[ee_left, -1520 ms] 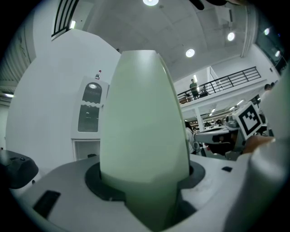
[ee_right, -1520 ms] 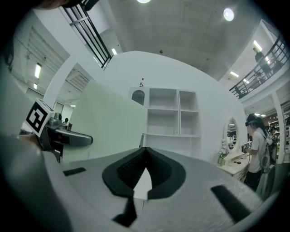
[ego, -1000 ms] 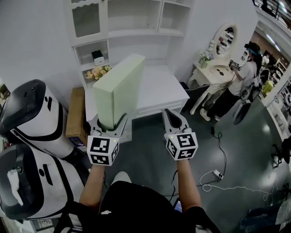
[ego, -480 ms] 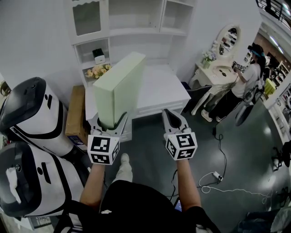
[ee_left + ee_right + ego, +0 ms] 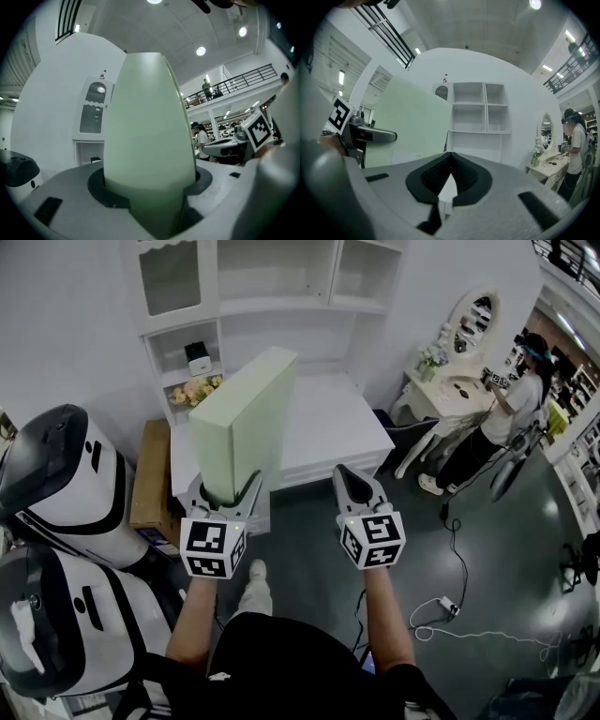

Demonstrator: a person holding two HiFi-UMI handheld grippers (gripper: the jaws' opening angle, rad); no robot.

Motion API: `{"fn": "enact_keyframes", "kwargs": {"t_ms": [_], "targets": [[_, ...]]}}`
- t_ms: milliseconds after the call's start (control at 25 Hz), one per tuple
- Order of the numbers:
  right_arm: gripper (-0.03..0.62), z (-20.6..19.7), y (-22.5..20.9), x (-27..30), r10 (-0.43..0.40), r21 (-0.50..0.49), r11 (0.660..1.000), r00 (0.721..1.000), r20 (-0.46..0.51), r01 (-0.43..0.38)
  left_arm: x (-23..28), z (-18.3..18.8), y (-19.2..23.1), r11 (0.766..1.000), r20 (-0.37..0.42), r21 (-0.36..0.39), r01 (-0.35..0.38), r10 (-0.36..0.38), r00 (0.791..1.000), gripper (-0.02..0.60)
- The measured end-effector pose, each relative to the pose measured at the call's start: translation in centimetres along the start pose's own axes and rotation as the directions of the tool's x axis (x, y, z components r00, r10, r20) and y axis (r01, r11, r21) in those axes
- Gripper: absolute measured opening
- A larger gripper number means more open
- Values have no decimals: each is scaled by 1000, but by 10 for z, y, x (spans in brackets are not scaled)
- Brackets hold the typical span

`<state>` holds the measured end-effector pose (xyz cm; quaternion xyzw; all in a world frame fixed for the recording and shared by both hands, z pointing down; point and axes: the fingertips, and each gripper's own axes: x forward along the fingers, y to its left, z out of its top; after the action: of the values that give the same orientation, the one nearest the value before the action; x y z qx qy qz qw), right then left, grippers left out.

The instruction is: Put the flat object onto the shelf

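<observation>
Head camera looks steeply down over left tool (image 5: 228,491) and right tool (image 5: 344,472); each tool's camera faces forward, sharing the shelf (image 5: 281,307)

Bright ceiling lights, sharp pictures, fisheye-warped edges.

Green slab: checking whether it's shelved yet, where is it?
In the head view the green slab stands on edge at left, clamped in the left gripper, in front of the white desk and shelf unit, not on a shelf.
</observation>
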<state>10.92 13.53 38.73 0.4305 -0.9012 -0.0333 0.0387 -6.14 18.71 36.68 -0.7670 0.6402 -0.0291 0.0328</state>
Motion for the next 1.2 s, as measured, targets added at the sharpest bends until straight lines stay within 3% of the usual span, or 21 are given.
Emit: {"fn": "enact_keyframes", "kwargs": {"t_ms": [480,800,1200], "targets": [[-2,-11,-29,75,-2,-7,1000,1000,-30,2,74,-12,33,1000,-16,-10,10,-10,1000,275],[-2,-7,-45,146,3,-28,1000,999,-50,-4,131,-13,76,1000,-32,-27,-9,8,999,275],[-2,0,-63,230,-11,-14,1000,998,-68,10,200,-10,127,1000,-50,-18,17,-17,999,275]]}}
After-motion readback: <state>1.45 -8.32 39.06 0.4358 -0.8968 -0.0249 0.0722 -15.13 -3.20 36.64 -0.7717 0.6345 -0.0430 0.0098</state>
